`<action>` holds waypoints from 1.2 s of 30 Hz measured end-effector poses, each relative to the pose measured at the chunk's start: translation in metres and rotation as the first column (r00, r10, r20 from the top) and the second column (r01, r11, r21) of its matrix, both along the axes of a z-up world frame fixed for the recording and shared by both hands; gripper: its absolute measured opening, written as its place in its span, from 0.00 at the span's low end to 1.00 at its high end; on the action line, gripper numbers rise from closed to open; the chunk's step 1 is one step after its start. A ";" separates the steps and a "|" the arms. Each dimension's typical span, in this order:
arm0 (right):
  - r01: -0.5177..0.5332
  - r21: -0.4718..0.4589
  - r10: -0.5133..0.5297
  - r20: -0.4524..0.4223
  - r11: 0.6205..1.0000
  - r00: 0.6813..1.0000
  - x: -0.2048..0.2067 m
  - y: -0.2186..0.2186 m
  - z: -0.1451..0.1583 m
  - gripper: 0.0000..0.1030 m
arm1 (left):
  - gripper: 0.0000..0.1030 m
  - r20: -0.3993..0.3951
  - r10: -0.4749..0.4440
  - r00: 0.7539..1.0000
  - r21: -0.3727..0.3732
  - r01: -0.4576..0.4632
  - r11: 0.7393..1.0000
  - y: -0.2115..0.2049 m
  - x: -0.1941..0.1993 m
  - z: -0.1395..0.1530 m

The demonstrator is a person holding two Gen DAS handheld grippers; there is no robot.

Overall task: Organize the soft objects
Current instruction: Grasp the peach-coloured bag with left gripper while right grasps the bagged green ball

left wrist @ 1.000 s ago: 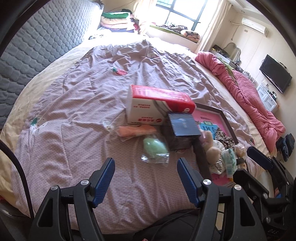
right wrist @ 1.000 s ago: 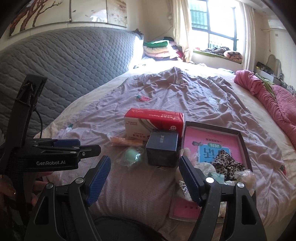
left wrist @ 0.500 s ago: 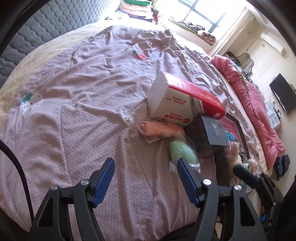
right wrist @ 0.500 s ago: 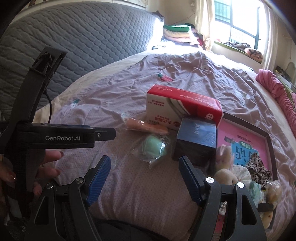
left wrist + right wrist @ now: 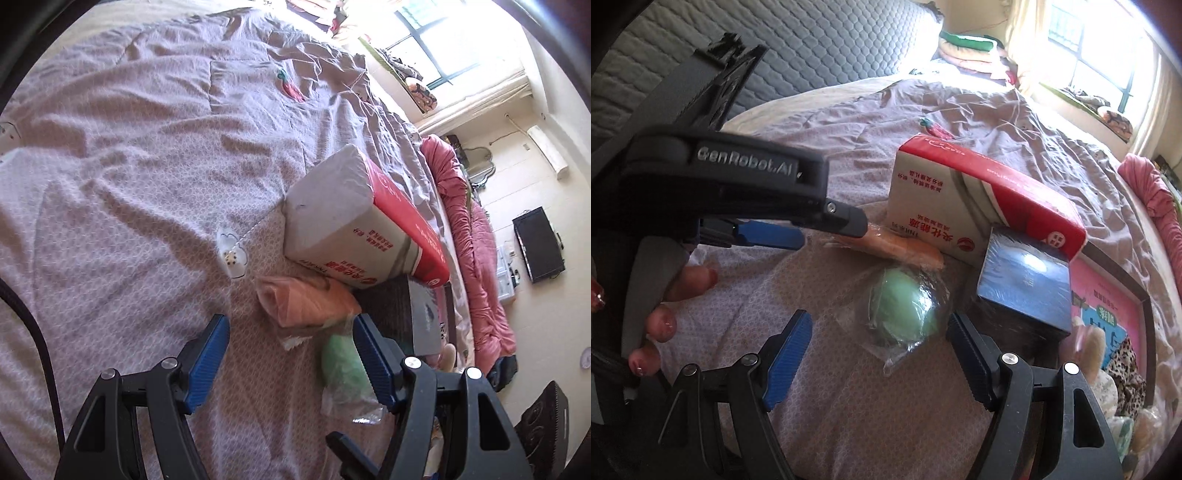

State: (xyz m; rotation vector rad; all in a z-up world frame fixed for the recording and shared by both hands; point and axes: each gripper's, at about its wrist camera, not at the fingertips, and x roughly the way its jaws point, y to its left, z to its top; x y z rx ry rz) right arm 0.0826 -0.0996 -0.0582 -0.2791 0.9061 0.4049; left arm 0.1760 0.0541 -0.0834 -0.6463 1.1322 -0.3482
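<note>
A pink-lined tray (image 5: 1123,280) at 3 o'clock in the right wrist view is seen to hold a leopard-print piece (image 5: 1124,363) and pale plush toys (image 5: 1102,384), though its contents are hidden in the left wrist view. On the bed (image 5: 122,184), the bagged green soft ball (image 5: 905,314) is framed between the wide-open fingers of the right tool (image 5: 879,350), which grips nothing. The left tool (image 5: 291,354), equally spread and empty, is aimed at the bagged orange soft item (image 5: 303,302) below the red-and-white tissue pack (image 5: 354,236), beside a dark box (image 5: 1023,288).

Both open grippers, left (image 5: 291,354) and right (image 5: 879,356), closer to seemingly bagged orange (image 5: 306,302) and green (image 5: 905,314) softies.
</note>
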 end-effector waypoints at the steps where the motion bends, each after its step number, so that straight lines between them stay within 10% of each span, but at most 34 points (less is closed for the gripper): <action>1: 0.002 0.000 -0.002 0.003 1.000 1.000 0.002 0.000 -0.002 0.75 | 0.65 -0.006 -0.005 1.000 -0.008 0.004 1.000 -0.002 0.003 -0.002; 15: 0.085 -0.015 -0.085 -0.052 0.996 0.995 0.031 -0.008 -0.029 0.48 | 0.31 -0.027 -0.013 1.000 -0.110 0.010 0.994 -0.016 0.027 -0.021; 36: 0.124 0.245 -0.140 0.048 0.962 0.989 -0.028 -0.059 0.048 0.45 | 0.17 0.246 -0.068 0.967 0.126 0.038 0.991 -0.034 -0.065 0.077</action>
